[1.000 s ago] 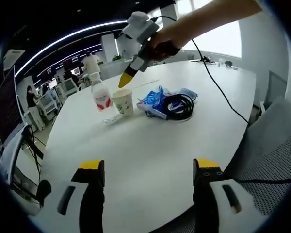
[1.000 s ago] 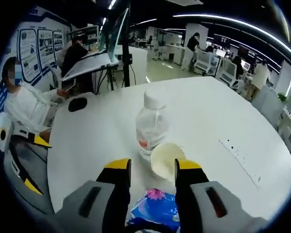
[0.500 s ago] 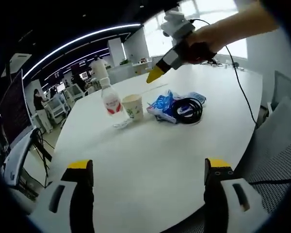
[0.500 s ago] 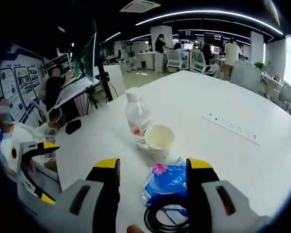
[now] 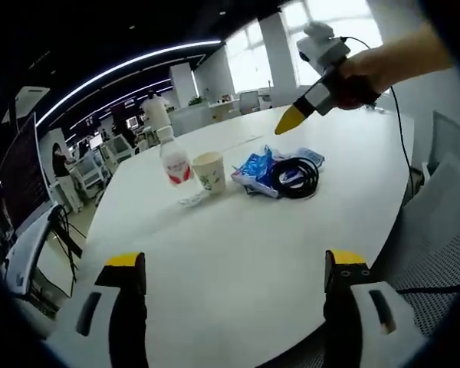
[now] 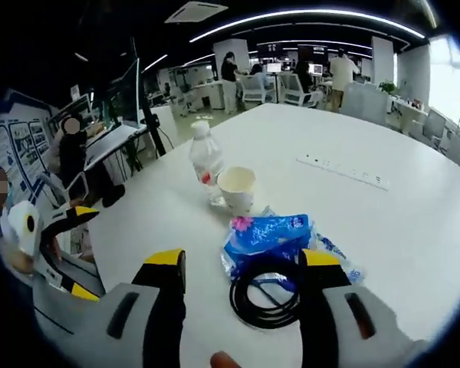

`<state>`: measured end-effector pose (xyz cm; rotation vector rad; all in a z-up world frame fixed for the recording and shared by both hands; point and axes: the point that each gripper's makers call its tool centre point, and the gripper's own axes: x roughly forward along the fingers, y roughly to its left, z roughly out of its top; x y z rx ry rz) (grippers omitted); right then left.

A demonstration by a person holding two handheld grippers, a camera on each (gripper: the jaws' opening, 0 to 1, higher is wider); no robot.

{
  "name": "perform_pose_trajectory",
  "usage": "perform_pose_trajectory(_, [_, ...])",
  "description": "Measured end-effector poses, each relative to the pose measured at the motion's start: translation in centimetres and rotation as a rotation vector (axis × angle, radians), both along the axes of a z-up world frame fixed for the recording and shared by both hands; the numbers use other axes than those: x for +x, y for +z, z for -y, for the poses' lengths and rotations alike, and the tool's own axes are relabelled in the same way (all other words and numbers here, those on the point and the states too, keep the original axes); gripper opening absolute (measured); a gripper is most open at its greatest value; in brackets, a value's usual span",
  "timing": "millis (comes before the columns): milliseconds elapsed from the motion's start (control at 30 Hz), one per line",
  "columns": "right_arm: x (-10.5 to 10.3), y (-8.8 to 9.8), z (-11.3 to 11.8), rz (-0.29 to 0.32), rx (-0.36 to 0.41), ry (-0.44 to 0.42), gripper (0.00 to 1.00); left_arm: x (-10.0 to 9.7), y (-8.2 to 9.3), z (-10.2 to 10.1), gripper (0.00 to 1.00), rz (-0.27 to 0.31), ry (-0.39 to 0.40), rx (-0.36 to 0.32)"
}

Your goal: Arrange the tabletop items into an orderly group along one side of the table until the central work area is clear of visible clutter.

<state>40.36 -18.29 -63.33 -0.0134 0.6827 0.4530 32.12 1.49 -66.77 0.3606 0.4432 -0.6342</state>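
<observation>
On the white round table [image 5: 238,245] stand a clear water bottle [image 5: 174,161] with a red label and a paper cup [image 5: 209,170], touching or nearly so. Right of them lies a blue packet [image 5: 254,167] with a black cable coil [image 5: 295,175] against it. My left gripper [image 5: 235,264] hovers open over the near table edge, far from them. My right gripper [image 5: 295,119], held by a hand, hangs above the table beyond the coil. In the right gripper view my right gripper [image 6: 241,261] is open above the cable coil [image 6: 264,290], with the packet [image 6: 270,232], cup [image 6: 236,188] and bottle [image 6: 205,159] beyond.
A flush socket strip [image 6: 341,170] runs across the table past the cup. A grey mesh chair [image 5: 433,230] stands at the table's right edge. Office desks, chairs and several people lie beyond the far side. The left gripper's yellow-tipped jaws [image 6: 75,218] show at the left.
My right gripper has drawn back from the bottle and cup to above the cable coil, and its jaws stand wider. My left gripper's jaws have also spread apart.
</observation>
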Motion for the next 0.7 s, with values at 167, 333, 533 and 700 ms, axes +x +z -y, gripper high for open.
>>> perform_pose_trajectory(167, [-2.1, -0.1, 1.0, -0.006, 0.016, -0.055, 0.57, 0.1, -0.1, -0.3, 1.0, -0.005, 0.014, 0.002])
perform_pose_trajectory(333, [-4.3, -0.2, 1.9, -0.004, 0.019, -0.1, 0.56, -0.1, -0.2, 0.1, 1.0, -0.015, -0.004, -0.006])
perform_pose_trajectory(533, [-6.7, -0.6, 4.2, -0.018, 0.017, -0.178, 0.55, -0.6, 0.0, 0.7, 1.0, -0.033, -0.025, -0.051])
perform_pose_trajectory(700, [-8.3, -0.5, 5.3, -0.019, -0.01, -0.191, 0.53, -0.8, 0.3, 1.0, 0.99, -0.031, -0.043, -0.082])
